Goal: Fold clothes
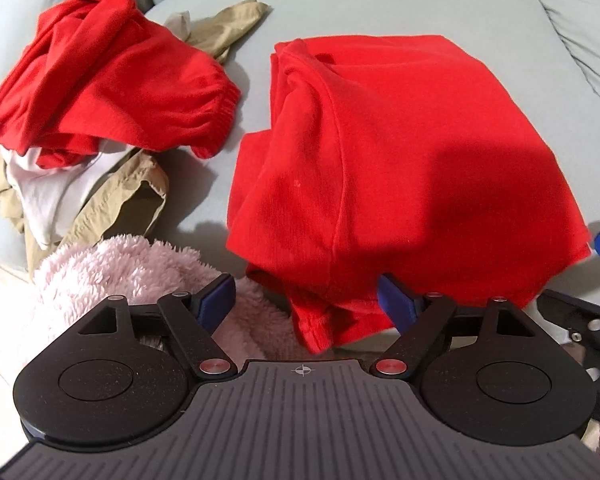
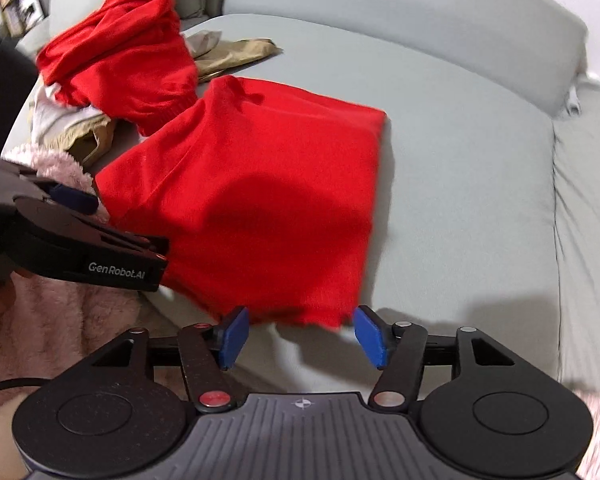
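A red garment (image 1: 400,152) lies folded flat on the grey sofa seat (image 1: 500,12); it also shows in the right wrist view (image 2: 260,200). Its near hem hangs over the seat's front edge. My left gripper (image 1: 306,300) is open, its blue pads either side of that hem, holding nothing. My right gripper (image 2: 300,336) is open just in front of the garment's near right corner, empty. The left gripper's body (image 2: 88,248) shows at the garment's left edge in the right wrist view.
A heap of unfolded clothes lies at the left: a crumpled red garment (image 1: 112,76), a white piece (image 1: 48,188) and khaki trousers (image 1: 112,204). A pink fleece (image 1: 112,276) lies at the front left. The sofa backrest (image 2: 400,12) rises behind.
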A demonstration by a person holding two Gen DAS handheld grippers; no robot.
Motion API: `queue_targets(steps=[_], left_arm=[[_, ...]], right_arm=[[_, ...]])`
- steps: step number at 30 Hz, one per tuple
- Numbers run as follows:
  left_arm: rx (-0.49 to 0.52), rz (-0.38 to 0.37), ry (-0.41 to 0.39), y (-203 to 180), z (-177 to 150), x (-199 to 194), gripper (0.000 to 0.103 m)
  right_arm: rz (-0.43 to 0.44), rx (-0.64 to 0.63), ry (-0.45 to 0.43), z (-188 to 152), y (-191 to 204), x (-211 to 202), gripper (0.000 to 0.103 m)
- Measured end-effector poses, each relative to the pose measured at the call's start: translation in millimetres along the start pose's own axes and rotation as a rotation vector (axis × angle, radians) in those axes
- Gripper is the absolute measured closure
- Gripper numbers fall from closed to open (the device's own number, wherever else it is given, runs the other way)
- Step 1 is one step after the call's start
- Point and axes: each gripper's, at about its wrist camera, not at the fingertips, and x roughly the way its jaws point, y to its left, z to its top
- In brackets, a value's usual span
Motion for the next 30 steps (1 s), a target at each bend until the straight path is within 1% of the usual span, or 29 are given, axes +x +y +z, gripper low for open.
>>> queue_targets(steps=[3, 5, 9, 12, 14, 15, 16, 17, 18, 19, 22, 23, 24, 25, 26, 27, 28, 29, 30], left_arm=[[-0.016, -0.009, -0.022, 6, -4, -7, 0.021], [-0.068, -0.03, -0.04, 19, -8, -12, 0.021], [-0.172, -0.045, -0.084, 40, -13, -21, 0.021], [-0.239, -0.062, -0.121, 51, -14, -25, 0.021], [-0.272, -0.072, -0.146, 55, -13, -28, 0.021], [-0.29, -0.078, -0.164, 57, -12, -30, 0.024], [-0.305, -0.09, -0.181, 60, -12, -32, 0.028], [-0.306, -0.113, -0.188, 62, -10, -31, 0.052], [-0.296, -0.153, -0.186, 62, -7, -30, 0.083], [-0.275, -0.185, -0.176, 60, -4, -28, 0.09], [-0.212, -0.223, -0.159, 50, 0, -22, 0.09], [-0.197, -0.224, -0.157, 45, 1, -20, 0.089], [-0.196, -0.223, -0.16, 44, 2, -19, 0.082], [-0.206, -0.223, -0.167, 44, 3, -18, 0.079], [-0.221, -0.224, -0.176, 46, 4, -18, 0.068], [-0.238, -0.226, -0.184, 50, 3, -19, 0.049], [-0.263, -0.222, -0.197, 54, 1, -21, 0.041], [-0.308, -0.214, -0.215, 63, 0, -23, 0.028], [-0.345, -0.213, -0.219, 70, -1, -22, 0.02]], right_arm=[[0.002, 0.033, -0.015, -3, -9, -8, 0.033], [0.0, 0.046, -0.02, -5, -11, -10, 0.031], [0.02, 0.066, -0.012, -7, -13, -8, 0.03], [0.038, 0.057, -0.013, -8, -11, -7, 0.03], [0.04, 0.055, -0.037, -8, -12, -9, 0.031], [0.037, 0.058, -0.064, -7, -13, -12, 0.036], [0.037, 0.059, -0.086, -7, -14, -14, 0.045], [0.037, 0.061, -0.108, -7, -16, -17, 0.052], [0.037, 0.06, -0.125, -7, -17, -17, 0.069], [0.036, 0.058, -0.132, -6, -18, -17, 0.076], [0.053, 0.059, -0.144, -4, -16, -10, 0.076], [0.062, 0.057, -0.142, -3, -15, -7, 0.076], [0.072, 0.054, -0.14, -2, -13, -4, 0.075], [0.077, 0.052, -0.139, -1, -12, -3, 0.074], [0.088, 0.052, -0.145, 0, -11, -3, 0.074], [0.101, 0.052, -0.153, 1, -10, -2, 0.073], [0.108, 0.053, -0.157, 1, -10, -2, 0.072], [0.12, 0.058, -0.166, 1, -11, -1, 0.071], [0.127, 0.062, -0.173, 1, -13, -1, 0.07]])
